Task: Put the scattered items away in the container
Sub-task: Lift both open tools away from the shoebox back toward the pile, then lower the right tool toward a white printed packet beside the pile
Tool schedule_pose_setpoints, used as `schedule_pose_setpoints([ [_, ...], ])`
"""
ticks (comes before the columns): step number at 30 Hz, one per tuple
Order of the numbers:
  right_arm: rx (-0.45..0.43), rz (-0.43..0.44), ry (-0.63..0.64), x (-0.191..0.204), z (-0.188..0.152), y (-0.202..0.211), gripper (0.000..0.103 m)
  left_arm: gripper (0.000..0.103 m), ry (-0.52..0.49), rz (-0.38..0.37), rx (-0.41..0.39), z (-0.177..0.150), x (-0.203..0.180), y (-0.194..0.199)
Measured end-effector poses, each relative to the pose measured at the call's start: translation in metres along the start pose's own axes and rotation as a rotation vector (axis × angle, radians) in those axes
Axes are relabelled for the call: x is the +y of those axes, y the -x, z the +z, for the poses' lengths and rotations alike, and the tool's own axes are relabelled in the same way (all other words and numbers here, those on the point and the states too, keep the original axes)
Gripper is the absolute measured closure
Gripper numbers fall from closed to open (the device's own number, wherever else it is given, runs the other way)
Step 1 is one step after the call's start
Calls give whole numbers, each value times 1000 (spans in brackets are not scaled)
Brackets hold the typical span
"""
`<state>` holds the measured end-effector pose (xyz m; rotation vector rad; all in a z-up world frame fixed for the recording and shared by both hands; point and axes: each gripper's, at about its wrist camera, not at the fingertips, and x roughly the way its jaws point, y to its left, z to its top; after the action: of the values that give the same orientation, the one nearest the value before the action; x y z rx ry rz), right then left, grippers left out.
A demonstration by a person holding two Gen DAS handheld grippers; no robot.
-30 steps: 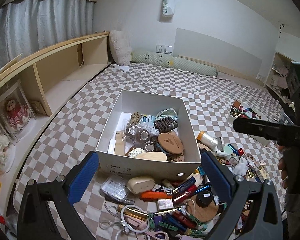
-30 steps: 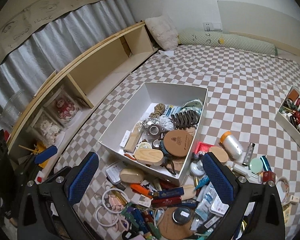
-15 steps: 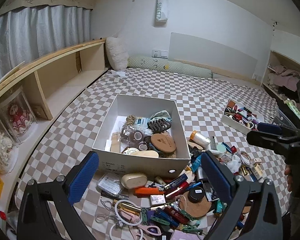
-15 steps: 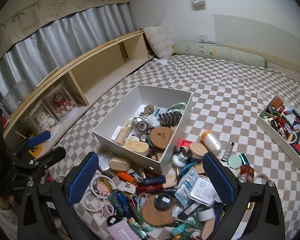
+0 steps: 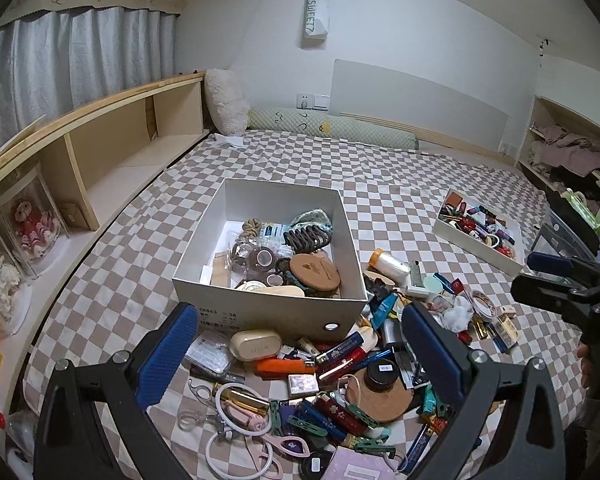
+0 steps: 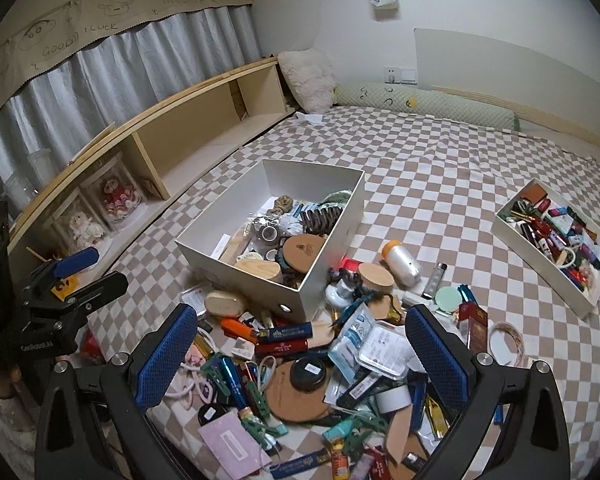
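Observation:
A white cardboard box (image 5: 268, 312) (image 6: 256, 280) sits on the checkered bed, partly filled with a brown round lid, a hair claw, tape rolls and a rope knot. A pile of scattered small items (image 5: 340, 376) (image 6: 324, 364) lies in front of and right of it: pens, clips, a cork disc, a beige case, a silver bottle (image 6: 402, 262). My left gripper (image 5: 300, 344) is open and empty above the pile. My right gripper (image 6: 302, 348) is open and empty above the pile. Each gripper shows at the other view's edge.
A shallow white tray (image 5: 480, 256) (image 6: 540, 264) of small items lies at the right on the bed. A wooden shelf (image 5: 112, 168) with doll cases runs along the left. A pillow and bolster lie at the far wall.
Both grippers have pulled back and up from the box, so more of the bed and pile shows. Both stay open and empty.

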<state>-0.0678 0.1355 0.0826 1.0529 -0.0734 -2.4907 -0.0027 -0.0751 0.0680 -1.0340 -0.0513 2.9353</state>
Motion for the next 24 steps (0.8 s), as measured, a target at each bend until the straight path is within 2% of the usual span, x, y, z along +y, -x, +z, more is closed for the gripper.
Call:
schedule_pose_setpoints([
  [13,-24,-16,-25,-11,-16,16,0,1,-2,-3,-7,-6,-3,5],
  [24,-32,-9,-105,-32,-22,23,0,1,2,2,-18,-12,-5,11],
])
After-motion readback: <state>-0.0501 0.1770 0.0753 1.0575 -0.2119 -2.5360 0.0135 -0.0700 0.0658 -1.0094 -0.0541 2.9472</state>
